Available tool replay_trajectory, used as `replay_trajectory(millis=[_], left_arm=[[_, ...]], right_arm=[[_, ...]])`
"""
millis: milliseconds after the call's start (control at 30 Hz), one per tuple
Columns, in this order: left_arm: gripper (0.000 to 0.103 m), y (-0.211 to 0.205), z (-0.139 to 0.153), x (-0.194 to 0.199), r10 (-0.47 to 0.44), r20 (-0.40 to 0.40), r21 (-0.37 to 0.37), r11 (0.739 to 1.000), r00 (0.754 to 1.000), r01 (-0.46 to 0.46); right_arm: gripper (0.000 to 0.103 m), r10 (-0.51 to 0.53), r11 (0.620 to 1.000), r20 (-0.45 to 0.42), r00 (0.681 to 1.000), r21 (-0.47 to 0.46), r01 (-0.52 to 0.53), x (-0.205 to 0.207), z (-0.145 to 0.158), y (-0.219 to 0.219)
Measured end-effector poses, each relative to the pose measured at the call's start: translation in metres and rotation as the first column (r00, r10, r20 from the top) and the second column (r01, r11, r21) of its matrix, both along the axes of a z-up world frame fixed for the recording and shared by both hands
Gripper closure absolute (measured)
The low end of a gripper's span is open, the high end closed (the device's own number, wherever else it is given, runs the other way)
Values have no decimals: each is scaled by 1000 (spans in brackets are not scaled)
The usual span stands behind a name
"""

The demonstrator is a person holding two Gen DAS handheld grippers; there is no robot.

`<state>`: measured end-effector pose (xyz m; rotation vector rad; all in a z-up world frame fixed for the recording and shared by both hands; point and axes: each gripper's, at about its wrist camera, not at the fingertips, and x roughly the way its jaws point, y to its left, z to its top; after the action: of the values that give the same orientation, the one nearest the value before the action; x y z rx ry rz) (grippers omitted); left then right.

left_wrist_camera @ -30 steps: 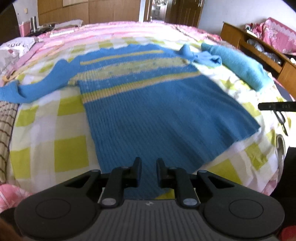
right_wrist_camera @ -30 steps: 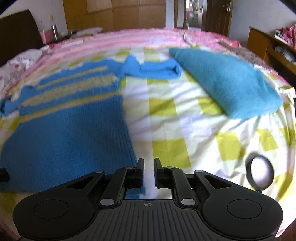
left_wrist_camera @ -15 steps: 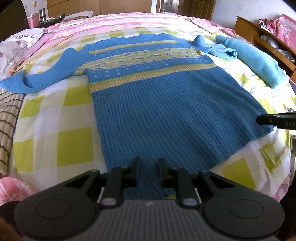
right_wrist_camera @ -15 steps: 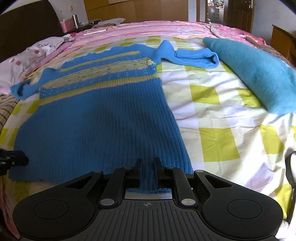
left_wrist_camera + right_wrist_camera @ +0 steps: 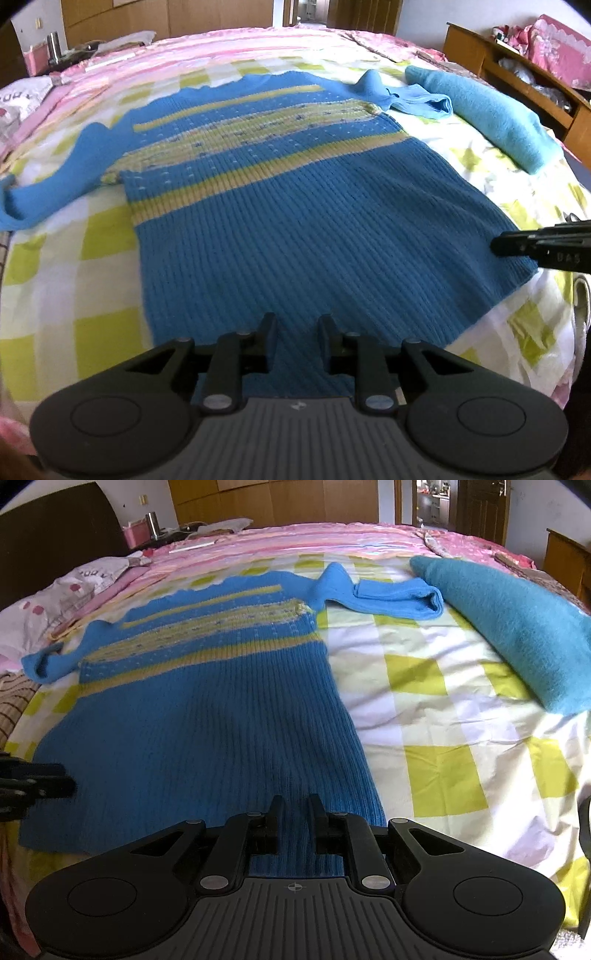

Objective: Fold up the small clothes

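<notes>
A blue knit sweater with yellow stripes lies flat, hem toward me, on a yellow-and-white checked sheet. Its left sleeve stretches out; its right sleeve is folded back near the shoulder. My left gripper hovers over the middle of the hem. Its jaws are opening, with ribbed knit showing in the gap and not pinched. My right gripper hangs over the hem near the right corner with a narrow gap and nothing pressed. Each gripper's tip shows at the other view's edge: right gripper, left gripper.
A folded teal garment lies on the sheet to the right of the sweater. Pink striped bedding covers the far half of the bed. A pillow lies at the left, and a wooden shelf unit stands at the right.
Both grippers have come in lower over the sweater's hem. The right one slid left from the bare sheet onto the knit. The left jaws have spread a little.
</notes>
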<state>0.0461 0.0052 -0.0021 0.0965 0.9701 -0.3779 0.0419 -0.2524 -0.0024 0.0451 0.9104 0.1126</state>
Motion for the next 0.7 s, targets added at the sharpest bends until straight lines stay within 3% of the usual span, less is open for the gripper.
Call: replay_trajectory(millis=[300, 600, 700], left_arm=[[73, -21, 13, 36, -22, 60, -85, 996, 998, 27], [67, -51, 13, 79, -43, 108, -165, 984, 993, 61], [67, -53, 7, 87, -45, 104, -183, 981, 994, 64]], right_arm=[[86, 12, 1000, 83, 996, -23, -10, 37, 24, 4], [80, 9, 984, 207, 978, -175, 28, 122, 31, -19], [73, 55, 969, 240, 969, -249, 6, 152, 27, -22]])
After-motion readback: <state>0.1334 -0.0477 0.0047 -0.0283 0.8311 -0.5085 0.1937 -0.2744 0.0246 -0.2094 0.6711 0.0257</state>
